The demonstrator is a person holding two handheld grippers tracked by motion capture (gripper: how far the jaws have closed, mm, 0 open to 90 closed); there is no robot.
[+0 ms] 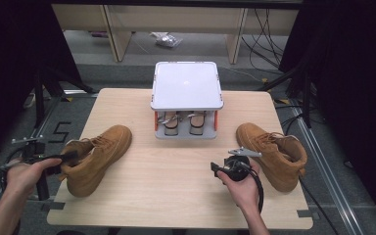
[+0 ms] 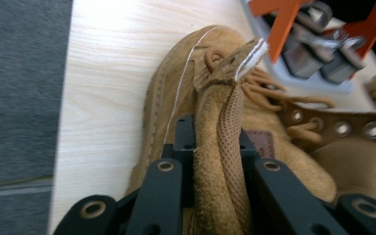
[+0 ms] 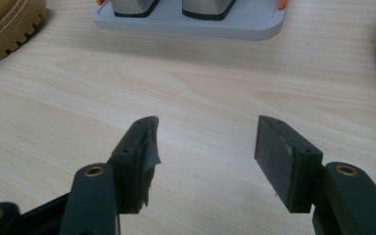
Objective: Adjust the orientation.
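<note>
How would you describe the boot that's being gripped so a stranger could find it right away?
Start at the light wooden table and go to its left edge, away from the grey two-tier shoe rack at the back. The tan suede lace-up boot lies there. Unlike its twin boot at the right, its heel collar is pinched in the left hand-held gripper.

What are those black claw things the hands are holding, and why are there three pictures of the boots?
Those are grippers, two-jawed pinching tools; a person holds one in each hand. One camera looks down from above the pale wooden table. Two more cameras ride on the grippers and look along their black jaws. On the table lie two tan suede lace-up boots and a grey plastic rack with orange braces that holds small shoes on its lower shelf. The left gripper pinches the back collar of the left boot. The right gripper is open over bare wood and holds nothing. The right boot lies beside it, untouched.
</note>
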